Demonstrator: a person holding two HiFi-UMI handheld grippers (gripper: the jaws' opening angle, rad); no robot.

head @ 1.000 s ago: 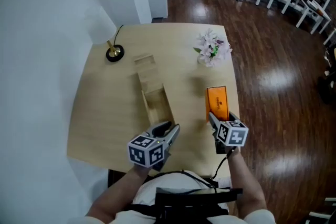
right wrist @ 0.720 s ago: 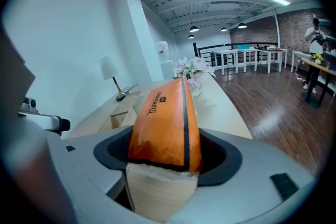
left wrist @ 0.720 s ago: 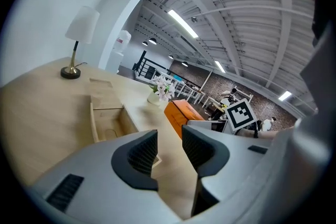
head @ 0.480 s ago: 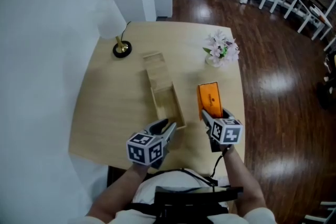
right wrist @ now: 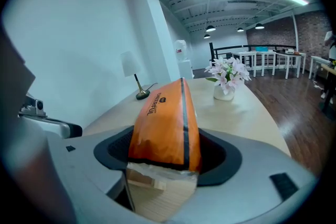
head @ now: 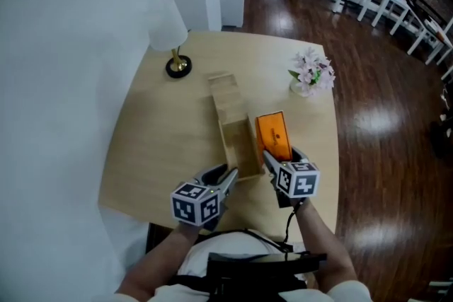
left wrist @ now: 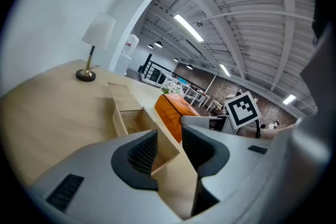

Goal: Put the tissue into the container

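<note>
The orange tissue pack (head: 273, 136) (right wrist: 165, 118) is clamped between the jaws of my right gripper (head: 278, 154) (right wrist: 168, 155), which is shut on its near end. The pack hangs just right of the long wooden container (head: 239, 146) (left wrist: 131, 120), whose near compartment stands open and whose lid (head: 227, 95) is slid to the far end. My left gripper (head: 225, 177) (left wrist: 169, 147) is open at the container's near corner, and its pads are not pressing on anything. The pack (left wrist: 176, 113) also shows in the left gripper view, beside the container.
A table lamp (head: 172, 39) (left wrist: 94, 44) stands at the far left of the light wooden table (head: 163, 145). A vase of pale flowers (head: 311, 74) (right wrist: 227, 76) sits at the far right corner. Dark floor and white benches lie beyond the table's right edge.
My right gripper has carried the orange pack leftward, from well right of the container to right beside its open compartment. The left gripper has stayed at the container's near end.
</note>
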